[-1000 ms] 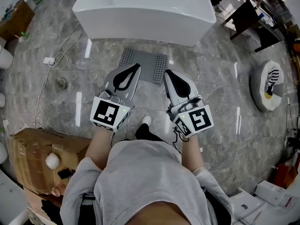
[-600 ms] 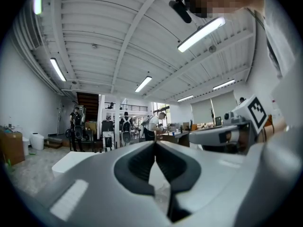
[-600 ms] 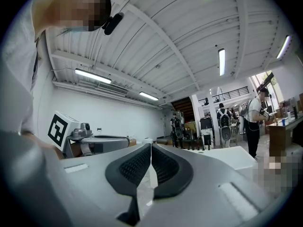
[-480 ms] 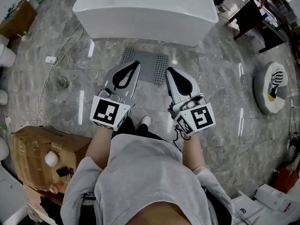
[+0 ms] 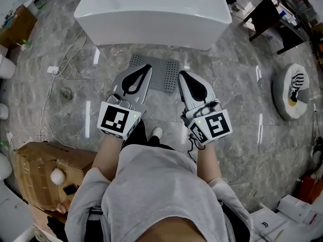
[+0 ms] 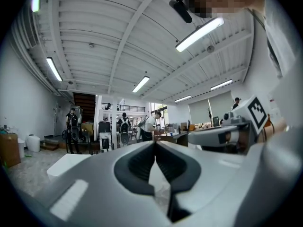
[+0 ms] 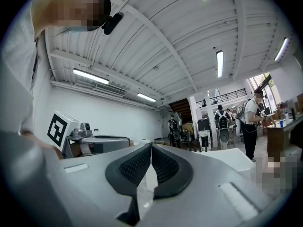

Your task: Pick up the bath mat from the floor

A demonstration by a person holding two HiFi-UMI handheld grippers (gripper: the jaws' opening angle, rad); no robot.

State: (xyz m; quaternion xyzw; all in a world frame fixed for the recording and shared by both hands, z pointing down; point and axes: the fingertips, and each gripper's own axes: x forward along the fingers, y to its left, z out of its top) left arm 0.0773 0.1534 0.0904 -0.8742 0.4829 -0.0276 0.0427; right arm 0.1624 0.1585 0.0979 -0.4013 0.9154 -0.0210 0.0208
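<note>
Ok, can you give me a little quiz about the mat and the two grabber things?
1. True or false: the bath mat lies on the floor in front of the white bathtub.
2. Pick one. The left gripper has its jaws: A) wide apart, B) together with nothing between them, C) clamped on a towel.
3. Fill in the gap: the right gripper holds ____.

Key: 1 true; 2 B; 3 nothing.
</note>
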